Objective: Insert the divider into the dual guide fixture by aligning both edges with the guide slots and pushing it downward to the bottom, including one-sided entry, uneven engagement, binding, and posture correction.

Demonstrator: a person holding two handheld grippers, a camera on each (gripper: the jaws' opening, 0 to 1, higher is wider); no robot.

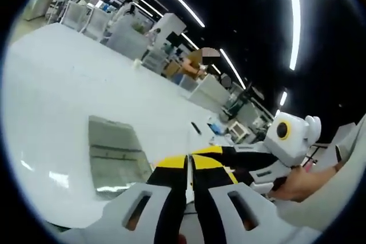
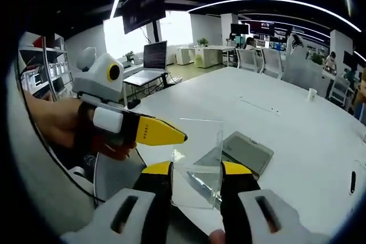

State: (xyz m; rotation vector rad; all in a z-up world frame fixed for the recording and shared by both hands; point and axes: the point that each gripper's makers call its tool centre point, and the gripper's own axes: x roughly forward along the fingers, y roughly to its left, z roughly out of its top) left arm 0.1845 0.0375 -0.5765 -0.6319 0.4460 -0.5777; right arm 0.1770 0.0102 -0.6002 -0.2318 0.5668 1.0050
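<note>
**Clear sheet held upright over the table, base not yet entered**

We work over a broad white table point(image 2: 297, 135), and on it lies the grey base point(image 2: 243, 152) with its guide slots, flat and low; in the left gripper view the same base point(image 1: 117, 155) sits just ahead of our jaws.

The divider point(image 2: 197, 161) is a clear, thin sheet. It stands upright between the jaws of our right gripper point(image 2: 197, 170), which are closed onto its lower edge, and it hangs above the table, near the base but apart from it. We judge it stiff, light and slippery, likely to scratch or crack if twisted, and hard to see at its edges.

Our left gripper point(image 1: 190, 164) has its yellow tips pressed together on nothing; in the right gripper view it point(image 2: 180, 137) points at the sheet's left edge, whether touching we cannot tell.

We would hold the sheet low and central, squeeze flat on both faces, and steady the free edge so both sides enter evenly.
</note>
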